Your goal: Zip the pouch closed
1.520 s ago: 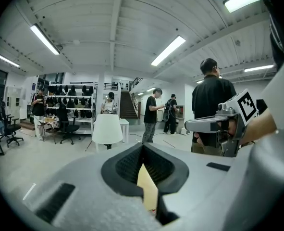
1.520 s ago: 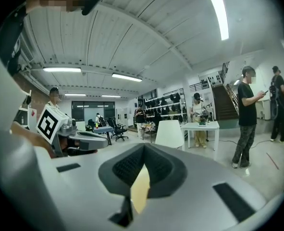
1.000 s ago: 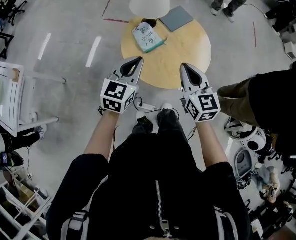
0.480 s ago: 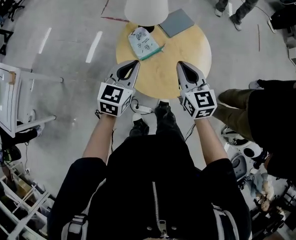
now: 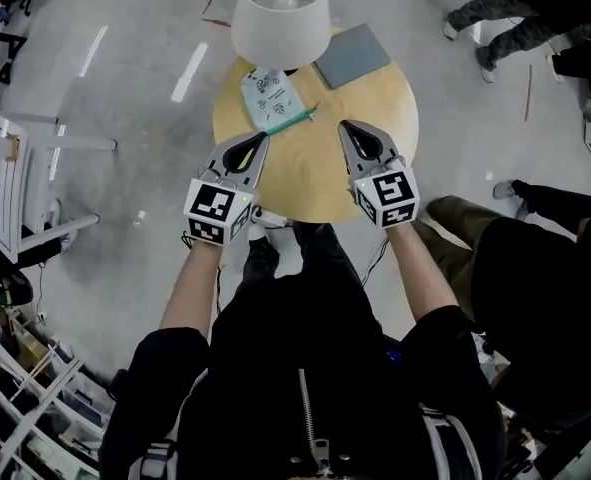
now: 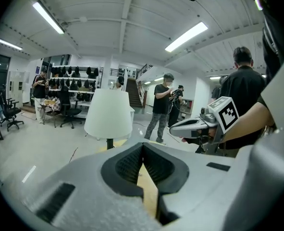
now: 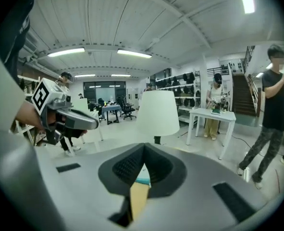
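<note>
At the far left of the head view, a white frame stands on the grey floor, well apart from you. Your left gripper hovers over the near left part of the round wooden table, its jaws pressed together on nothing. Just beyond its tip, in the upper middle of the picture, the pouch lies flat on the table, white with a teal edge turned toward the table's middle. The white lamp shade overlaps the pouch's far end from above. Your right gripper, jaws likewise closed and empty, hangs over the table's middle, near that teal edge. Beyond it lies a grey pad. At the upper right a bystander's legs stand on the floor, and another person in black is close beside your right arm.
</note>
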Available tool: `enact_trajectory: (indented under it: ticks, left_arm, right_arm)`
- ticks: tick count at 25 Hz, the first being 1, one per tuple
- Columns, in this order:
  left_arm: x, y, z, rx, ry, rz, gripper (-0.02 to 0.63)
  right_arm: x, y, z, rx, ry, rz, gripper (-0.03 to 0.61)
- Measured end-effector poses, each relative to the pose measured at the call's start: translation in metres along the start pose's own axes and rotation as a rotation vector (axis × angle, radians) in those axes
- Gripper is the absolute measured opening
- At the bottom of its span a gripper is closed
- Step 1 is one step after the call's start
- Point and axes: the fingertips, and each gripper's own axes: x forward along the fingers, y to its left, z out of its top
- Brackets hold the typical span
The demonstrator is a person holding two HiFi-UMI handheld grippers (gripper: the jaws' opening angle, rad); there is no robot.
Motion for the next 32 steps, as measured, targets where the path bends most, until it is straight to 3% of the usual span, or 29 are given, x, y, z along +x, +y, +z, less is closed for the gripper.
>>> enact_trajectory:
  ticks: [8, 15, 32]
  left_arm:
    - [0.028, 0.006, -0.015, -0.036, 0.028, 0.026, 0.008]
    - [0.037, 0.015, -0.036, -0.083, 0.069, 0.104, 0.008]
    - [-0.011, 0.038, -0.091, -0.213, 0.136, 0.310, 0.008]
  right_arm:
    - [0.047, -0.025, -0.040, -0.085, 0.099, 0.137, 0.023]
    - [0.087, -0.035, -0.102, -0.213, 0.277, 0.313, 0.086]
    - [0.167, -0.038, -0.198, -0.802, 0.547, 0.606, 0.166]
